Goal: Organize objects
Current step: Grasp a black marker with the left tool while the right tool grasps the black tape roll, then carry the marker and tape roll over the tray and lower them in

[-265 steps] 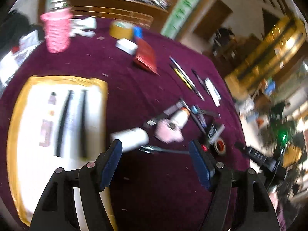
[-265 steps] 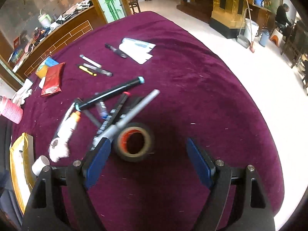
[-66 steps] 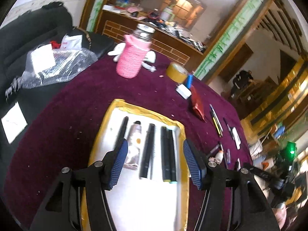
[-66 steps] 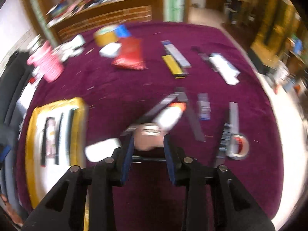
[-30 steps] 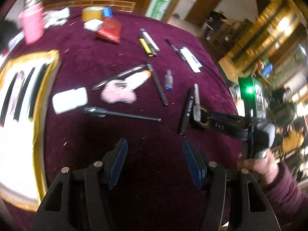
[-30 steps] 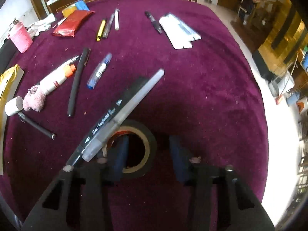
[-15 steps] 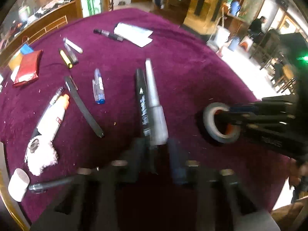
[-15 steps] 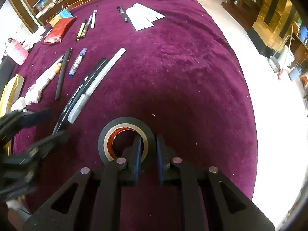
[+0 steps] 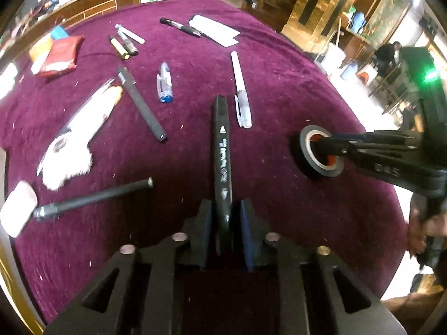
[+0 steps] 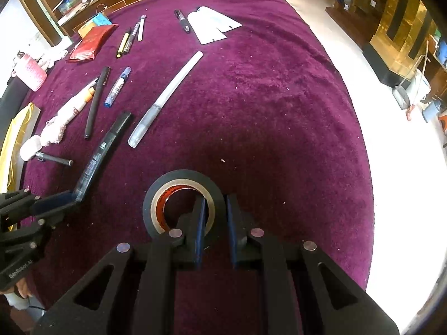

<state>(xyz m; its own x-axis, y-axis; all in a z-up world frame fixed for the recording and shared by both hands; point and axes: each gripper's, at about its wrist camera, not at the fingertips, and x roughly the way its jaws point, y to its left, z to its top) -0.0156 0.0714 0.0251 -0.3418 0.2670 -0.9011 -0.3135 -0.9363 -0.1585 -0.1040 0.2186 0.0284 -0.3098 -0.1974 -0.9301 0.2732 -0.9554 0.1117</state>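
Note:
My left gripper (image 9: pixel 225 212) is shut on the near end of a black marker (image 9: pixel 222 150), which points away over the purple cloth; it also shows in the right wrist view (image 10: pixel 103 150). My right gripper (image 10: pixel 213 209) is shut on the wall of a black tape roll (image 10: pixel 156 195), one finger inside its ring. The roll also shows in the left wrist view (image 9: pixel 306 153), to the right of the marker. A clear white pen (image 9: pixel 240 97) lies just beyond the marker.
Loose on the cloth are a black stick (image 9: pixel 142 106), a blue-capped tube (image 9: pixel 164 86), a white glue tube (image 9: pixel 92 111) with fluffy stuff, a thin black rod (image 9: pixel 92 198), pens (image 9: pixel 123 42), a red packet (image 9: pixel 60 55), white cards (image 9: pixel 215 29). A yellow-rimmed tray edge (image 10: pixel 11 134) lies at left.
My left gripper has closed on the black marker and drawn it away from the white pen. My right gripper stays shut on the tape roll.

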